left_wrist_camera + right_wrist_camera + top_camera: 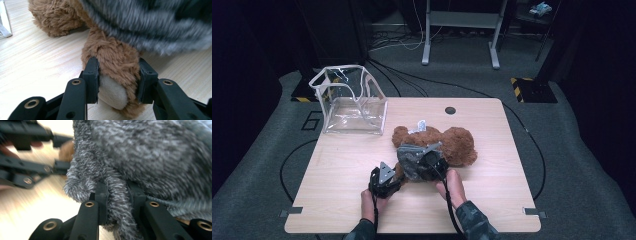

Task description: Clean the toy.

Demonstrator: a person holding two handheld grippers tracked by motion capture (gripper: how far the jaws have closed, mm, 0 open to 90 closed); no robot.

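At the near edge of the pale wooden table (342,200), the left gripper (117,77) is clenched on a brown leg (112,60) of the teddy bear (457,145), and the right gripper (117,195) is clamped on a fold of the grey fuzzy garment (150,152) draped over the bear. The bear is laid at the table's middle. Farther back left, a clear plastic bag (349,102) is stood open. Beyond, grey carpet (592,165), cables (412,80) and a metal frame (462,30) are seen in a dark room.
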